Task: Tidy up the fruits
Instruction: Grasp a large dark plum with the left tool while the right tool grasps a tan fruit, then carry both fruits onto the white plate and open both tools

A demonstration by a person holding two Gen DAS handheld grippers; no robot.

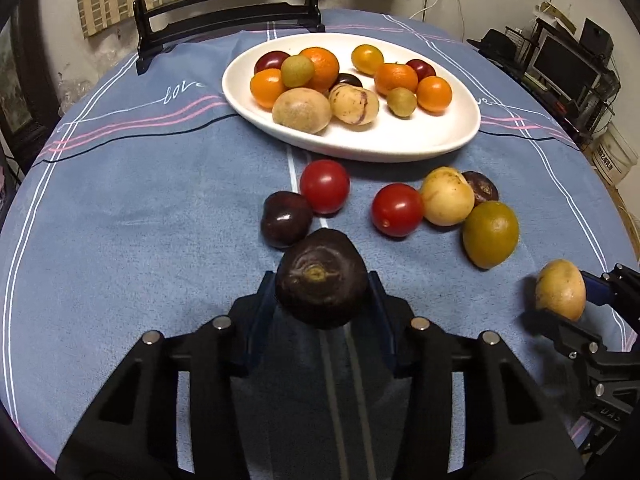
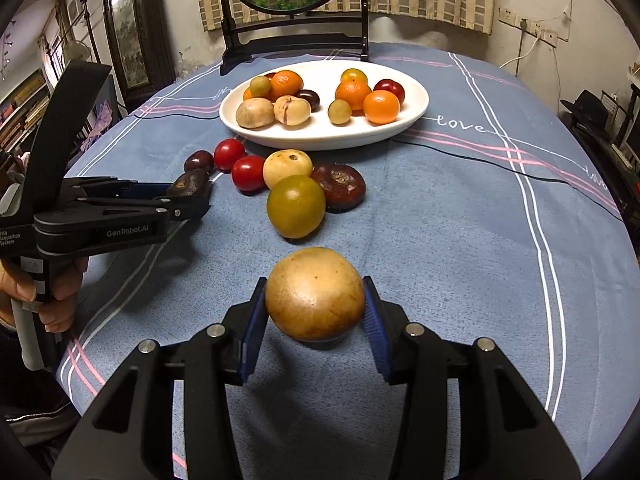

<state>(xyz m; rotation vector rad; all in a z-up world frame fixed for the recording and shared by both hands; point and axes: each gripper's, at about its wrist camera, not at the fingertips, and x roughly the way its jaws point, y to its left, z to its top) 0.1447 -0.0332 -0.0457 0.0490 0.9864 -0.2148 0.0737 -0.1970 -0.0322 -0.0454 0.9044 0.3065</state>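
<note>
Our left fingers (image 1: 322, 292) were clamped on a dark purple fruit (image 1: 321, 278), one pad against each flank, its puckered stem scar facing the camera. Our right fingers (image 2: 315, 300) gripped a tan round fruit (image 2: 315, 293) the same way, blue pads pressed on its widest part. In the right wrist view the tan fruit looked lifted just clear of the blue tablecloth (image 2: 440, 240), a shadow beneath it; we could not tell whether the dark fruit had left the cloth.

Both grips sat across the fruits' middles, which we judged sound for round, smooth things that roll out easily. We thought the carry should stay gentle and level, with no extra squeeze on what may be soft skin.

Beyond the fingers, toward the middle of the counter, loose fruits remained: two red tomatoes (image 1: 325, 192), a dark plum (image 1: 286, 219), a green citrus (image 1: 490, 234) and a pale yellow fruit (image 1: 447, 196). The white oval plate (image 1: 448, 140) lay near the far edge, crowded at its left end, so we judged its bare right end the better spot, approached one hand at a time.
</note>
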